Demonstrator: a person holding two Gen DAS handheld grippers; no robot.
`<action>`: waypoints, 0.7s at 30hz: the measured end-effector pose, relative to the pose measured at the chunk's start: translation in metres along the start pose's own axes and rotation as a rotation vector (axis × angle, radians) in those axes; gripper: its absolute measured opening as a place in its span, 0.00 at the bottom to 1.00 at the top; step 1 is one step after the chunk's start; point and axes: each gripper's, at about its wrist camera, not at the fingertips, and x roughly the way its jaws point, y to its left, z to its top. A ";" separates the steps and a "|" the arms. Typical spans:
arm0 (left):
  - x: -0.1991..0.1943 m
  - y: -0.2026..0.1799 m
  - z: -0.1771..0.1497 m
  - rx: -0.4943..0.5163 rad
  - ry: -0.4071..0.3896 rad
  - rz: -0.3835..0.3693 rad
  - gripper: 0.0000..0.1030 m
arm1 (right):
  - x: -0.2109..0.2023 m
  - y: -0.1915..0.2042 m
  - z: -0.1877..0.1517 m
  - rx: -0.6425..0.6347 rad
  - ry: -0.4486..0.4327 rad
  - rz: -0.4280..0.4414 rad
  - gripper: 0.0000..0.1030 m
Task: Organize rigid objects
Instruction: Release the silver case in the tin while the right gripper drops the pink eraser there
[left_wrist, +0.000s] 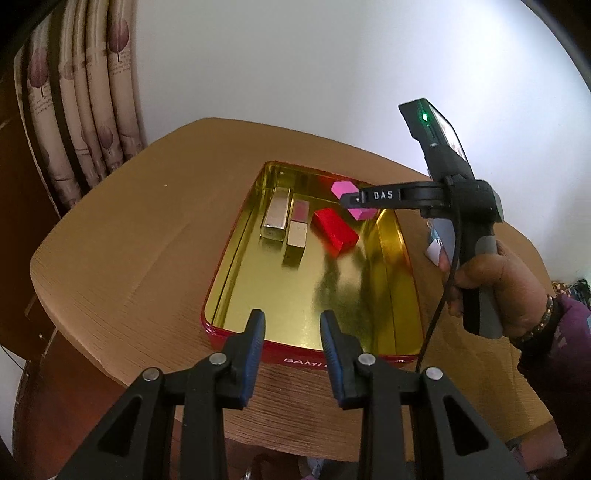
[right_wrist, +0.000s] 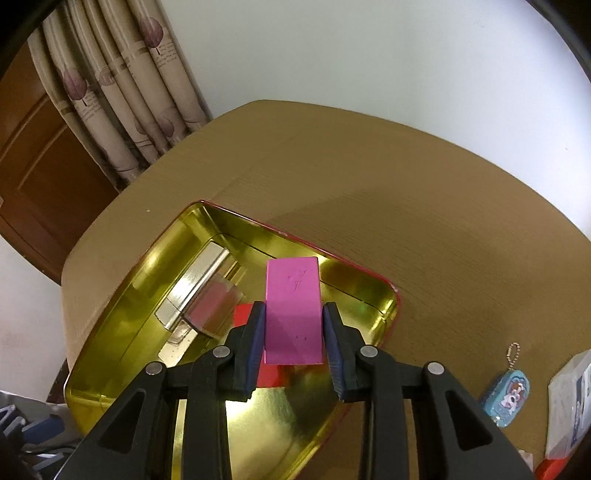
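A red tin with a gold inside (left_wrist: 221, 291) (right_wrist: 122, 295) lies open on the round wooden table. In it lie a silver block (left_wrist: 275, 216) (right_wrist: 199, 277), a block with a pink end (left_wrist: 297, 225) (right_wrist: 212, 301) and a red block (left_wrist: 334, 230) (right_wrist: 242, 314). My right gripper (right_wrist: 293, 334) (left_wrist: 351, 199) is shut on a pink block (right_wrist: 293, 310) (left_wrist: 343, 190) and holds it above the tin's far right part, over the red block. My left gripper (left_wrist: 293, 343) is open and empty above the tin's near edge.
A blue keychain pouch (right_wrist: 506, 398) and a white packet (right_wrist: 570, 402) lie on the table to the right of the tin. Curtains (left_wrist: 85, 110) and a brown door (right_wrist: 40, 166) stand behind the table at the left. A white wall is behind.
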 end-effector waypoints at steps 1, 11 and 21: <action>0.001 0.000 0.000 0.000 0.003 -0.002 0.30 | 0.000 0.000 0.000 0.001 -0.001 -0.002 0.28; 0.003 -0.011 -0.004 0.043 -0.001 0.011 0.30 | -0.051 -0.013 -0.022 0.066 -0.168 0.023 0.36; 0.002 -0.051 -0.019 0.192 -0.004 -0.003 0.30 | -0.163 -0.107 -0.136 0.234 -0.305 -0.223 0.56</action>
